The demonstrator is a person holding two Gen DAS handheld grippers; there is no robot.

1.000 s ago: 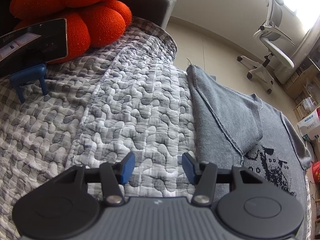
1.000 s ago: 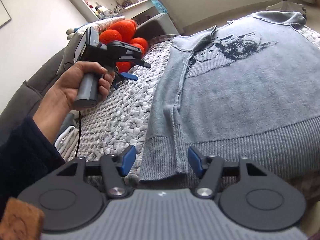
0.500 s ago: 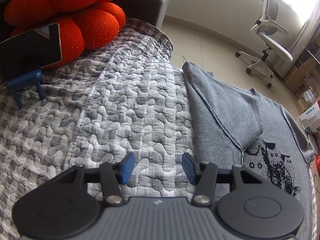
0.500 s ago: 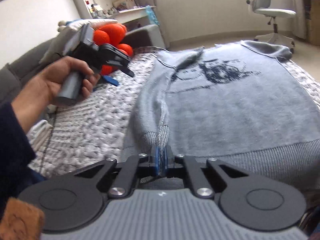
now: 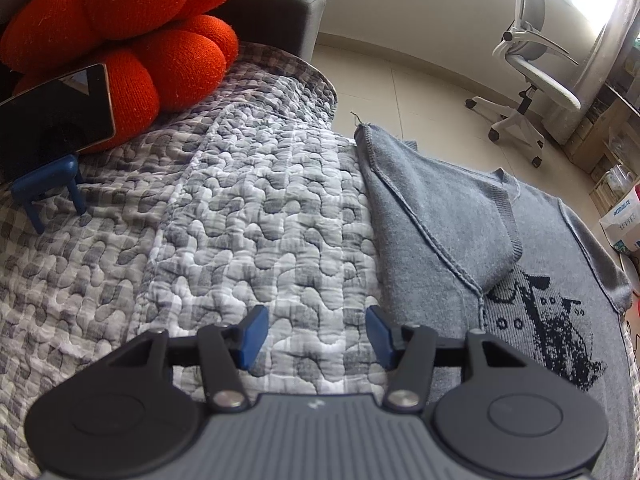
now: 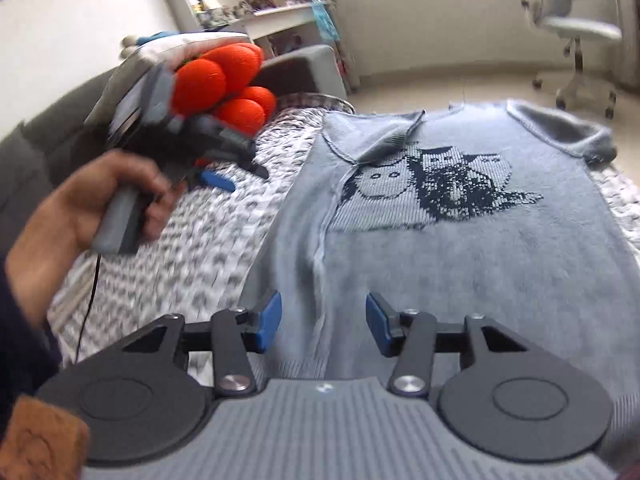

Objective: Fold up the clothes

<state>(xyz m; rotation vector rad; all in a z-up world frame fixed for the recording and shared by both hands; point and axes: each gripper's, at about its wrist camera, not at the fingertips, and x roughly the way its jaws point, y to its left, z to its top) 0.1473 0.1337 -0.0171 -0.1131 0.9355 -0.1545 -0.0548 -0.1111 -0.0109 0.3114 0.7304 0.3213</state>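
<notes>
Sweater (image 6: 472, 248) flat on quilt (image 5: 248, 216), sleeve folded over chest. Right gripper (image 6: 323, 322) over sweater's lower left edge, jaws apart, nothing held. Left gripper (image 5: 313, 338) over bare quilt, sweater just to its right, jaws apart, empty.

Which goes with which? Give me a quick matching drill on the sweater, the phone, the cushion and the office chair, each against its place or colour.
Things:
1 sweater
2 phone
3 cushion
4 office chair

Matches:
A orange-red
B on the floor beyond the bed
C propped on a blue stand
D spread flat on the quilt

Pairs: 1-D, 2-C, 3-A, 4-B
</notes>
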